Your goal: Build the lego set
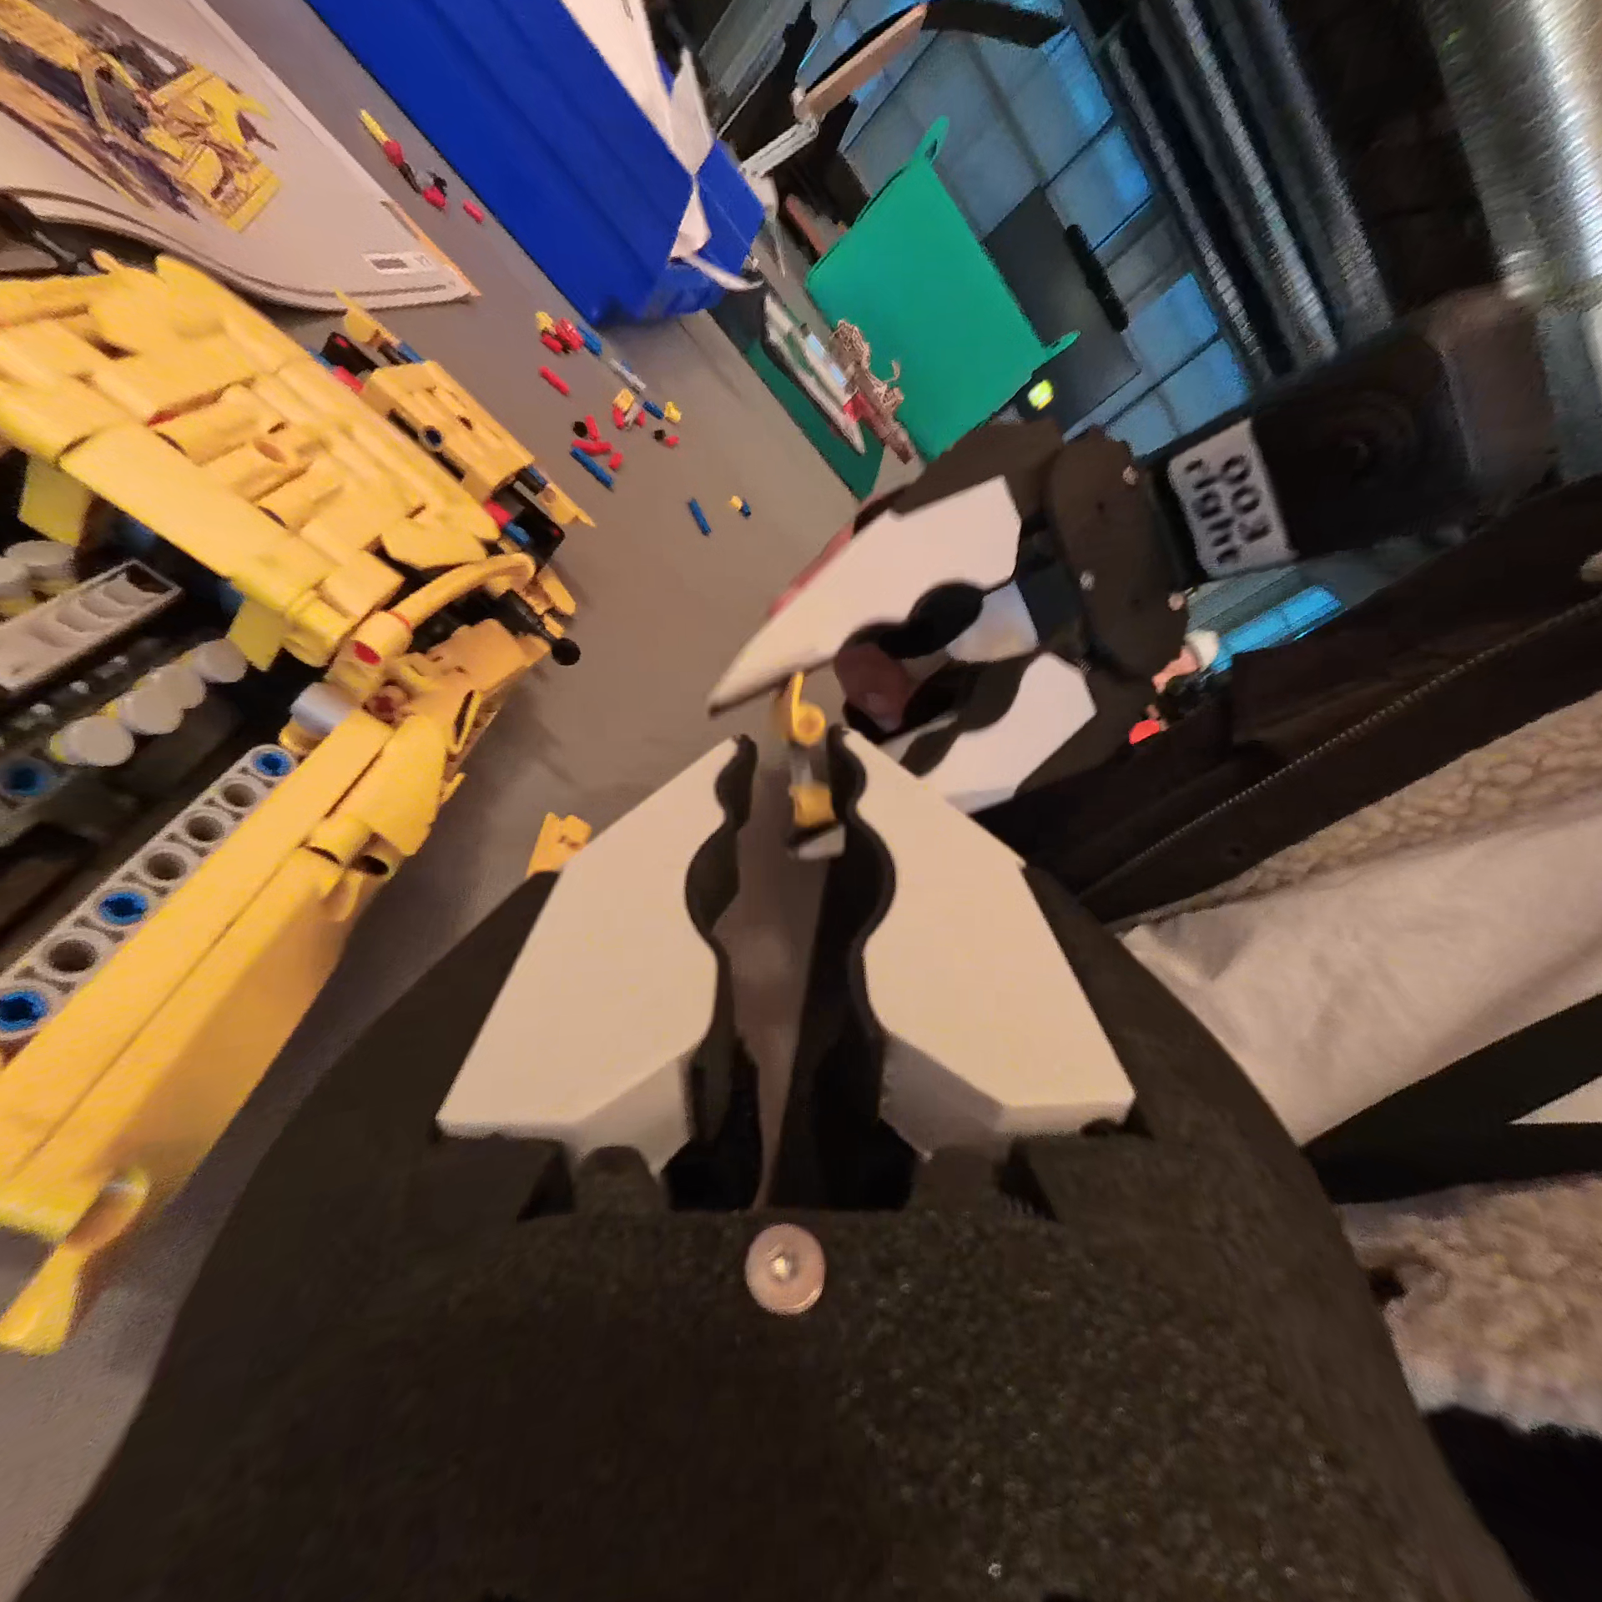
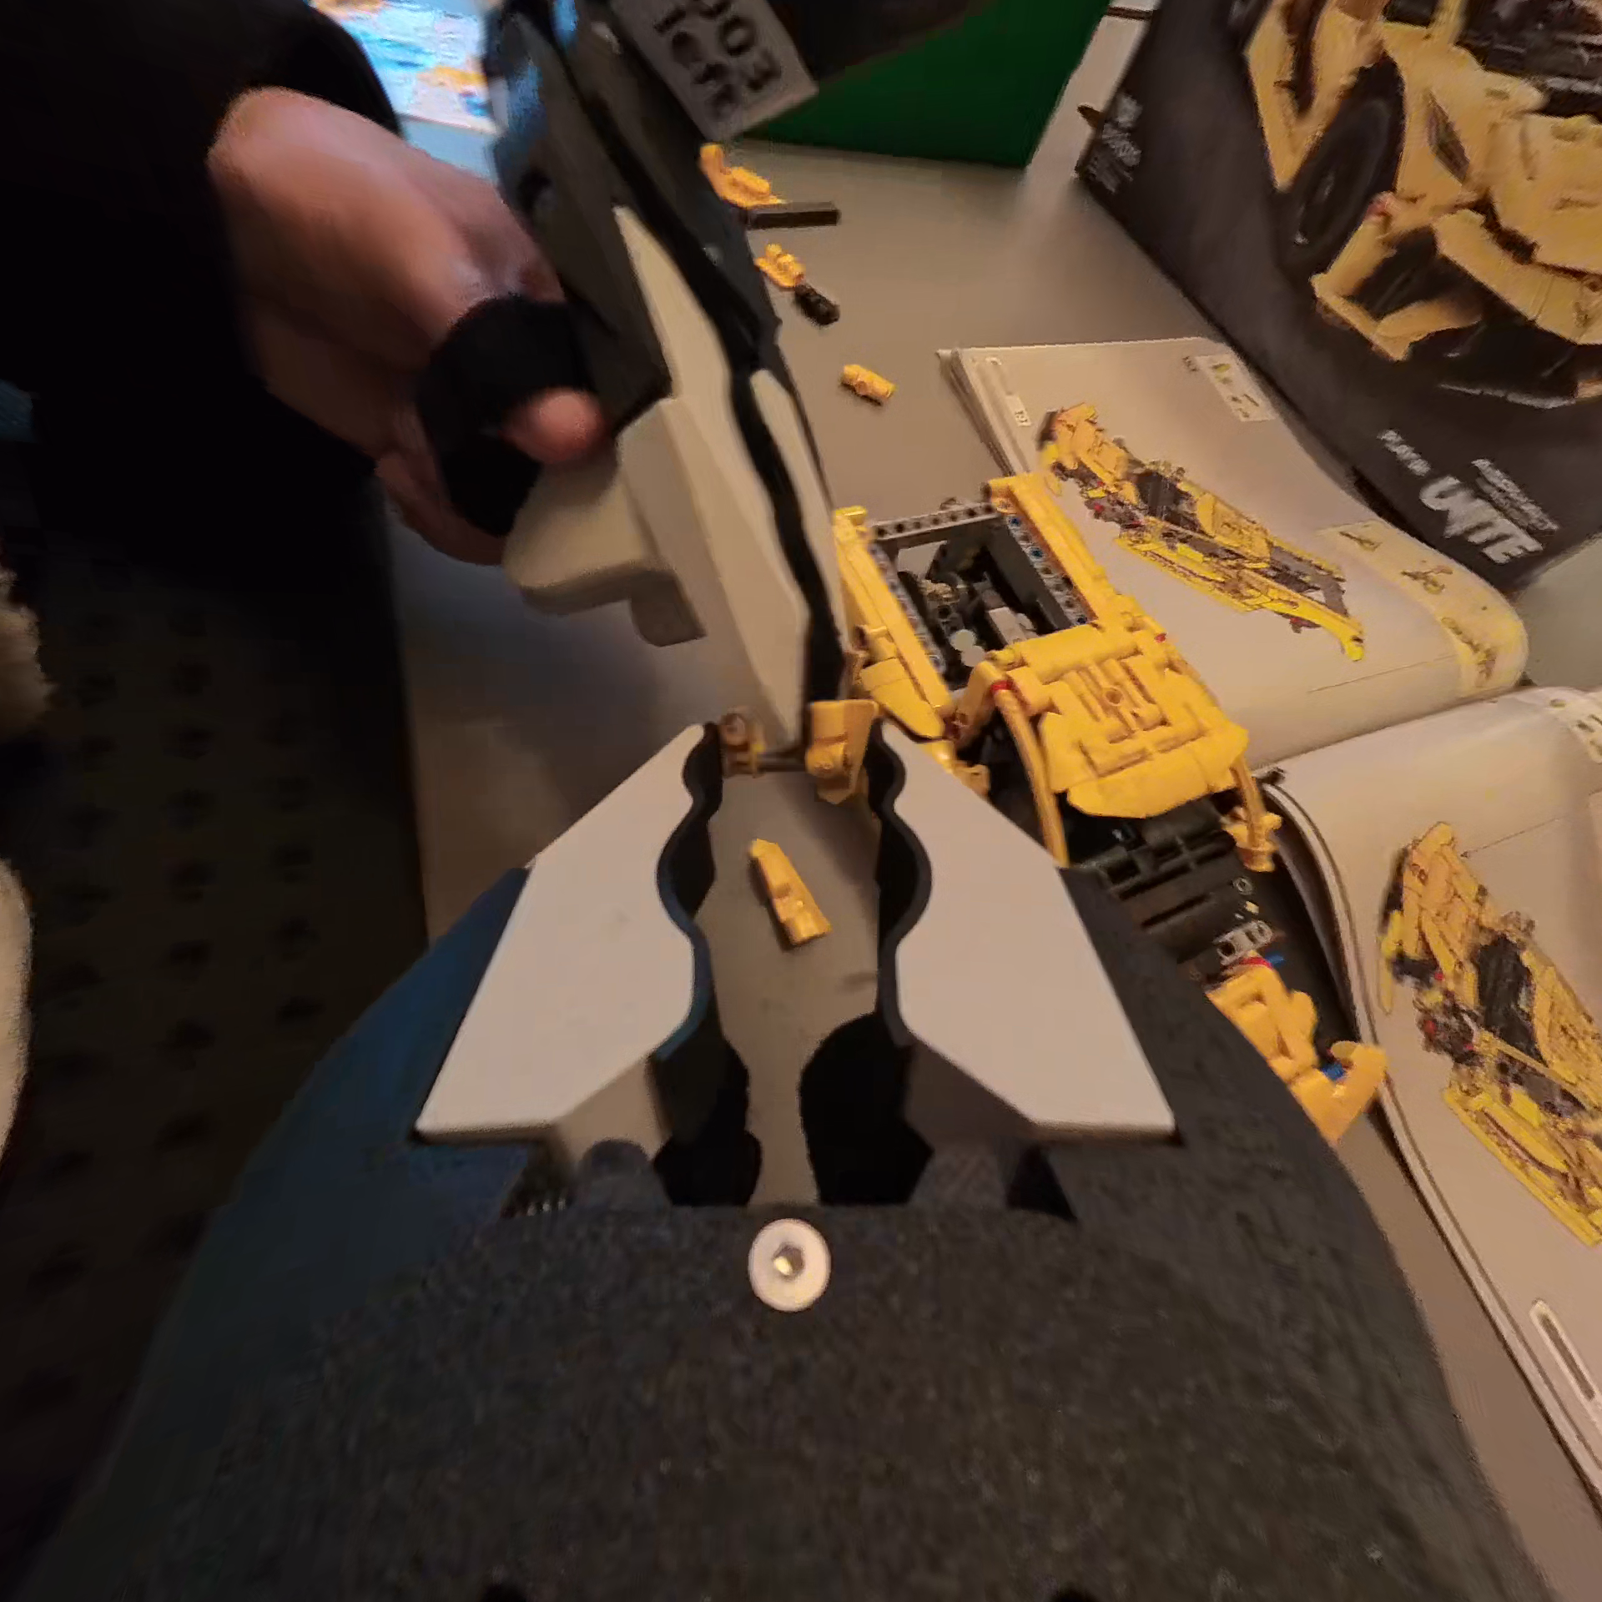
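Step in hand, as judged: joining a small sub-assembly held between the two grippers, above the desk (image 2: 936, 286) near its front edge. The left gripper (image 1: 791, 747) is narrowed onto a small yellow connector piece with a grey axle (image 1: 806, 780). In the right wrist view, the right gripper (image 2: 802, 737) stands at a moderate gap, its tips either side of the same yellow piece (image 2: 836, 745); whether it grips cannot be told. A loose yellow part (image 2: 787, 893) lies on the desk below. The yellow model (image 2: 1101, 719) sits toward mid-desk, beside the open instruction booklet (image 2: 1214, 520). Next move likely calls for aligning the axle and pressing squarely, without twisting
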